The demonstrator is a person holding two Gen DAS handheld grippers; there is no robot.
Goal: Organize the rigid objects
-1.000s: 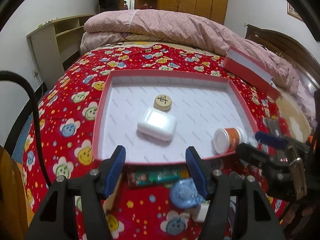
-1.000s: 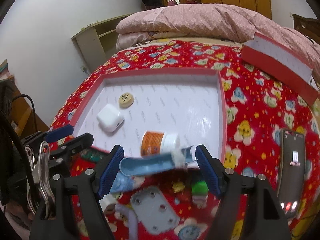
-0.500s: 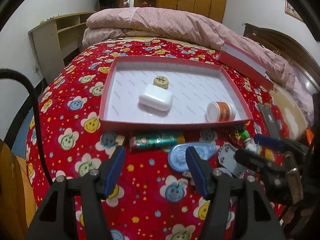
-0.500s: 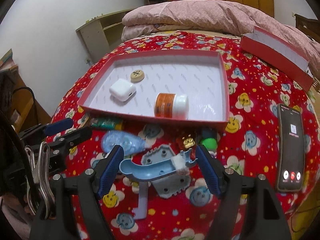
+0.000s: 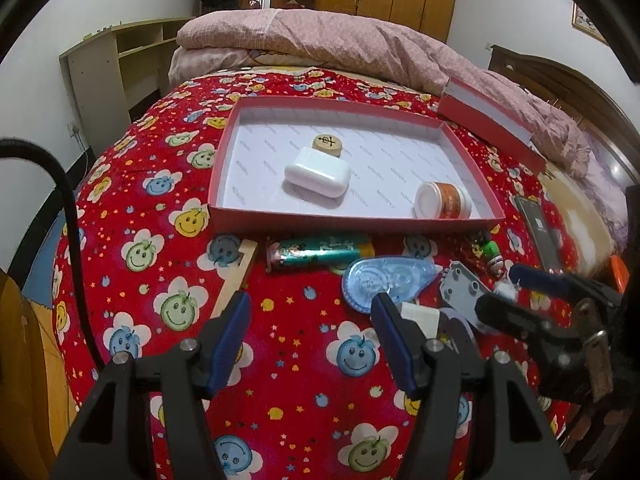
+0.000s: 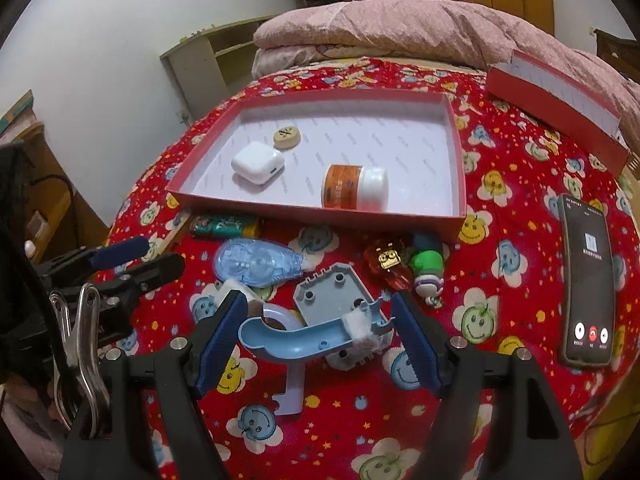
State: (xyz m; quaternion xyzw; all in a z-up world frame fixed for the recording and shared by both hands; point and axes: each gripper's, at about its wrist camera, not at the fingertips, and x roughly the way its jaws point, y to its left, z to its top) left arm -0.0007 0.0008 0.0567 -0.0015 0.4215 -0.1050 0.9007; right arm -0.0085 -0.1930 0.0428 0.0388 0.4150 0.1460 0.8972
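Observation:
My right gripper (image 6: 316, 312) is shut on a curved light-blue plastic piece (image 6: 304, 336), held above the loose items in front of the red tray (image 6: 320, 210). In the tray lie a white earbud case (image 6: 258, 162), a round wooden game piece (image 6: 287, 137) and an orange jar with a white lid (image 6: 354, 186). My left gripper (image 5: 310, 308) is open and empty over the flowered sheet, just short of a clear blue correction-tape roller (image 5: 384, 280) and a green tube (image 5: 320, 252). A grey studded plate (image 6: 332, 292) lies under the held piece.
A red figure (image 6: 388, 264) and a green toy (image 6: 426, 264) lie near the tray's front right corner. A phone (image 6: 588, 280) rests at the right, the tray's lid (image 6: 556, 100) behind it. A wooden stick (image 5: 236, 276) lies at the left and a pale purple strip (image 6: 294, 384) near the front.
Both grippers have drawn back from over the tray's front rim toward the near side of the bed. The blue piece came along in the right gripper.

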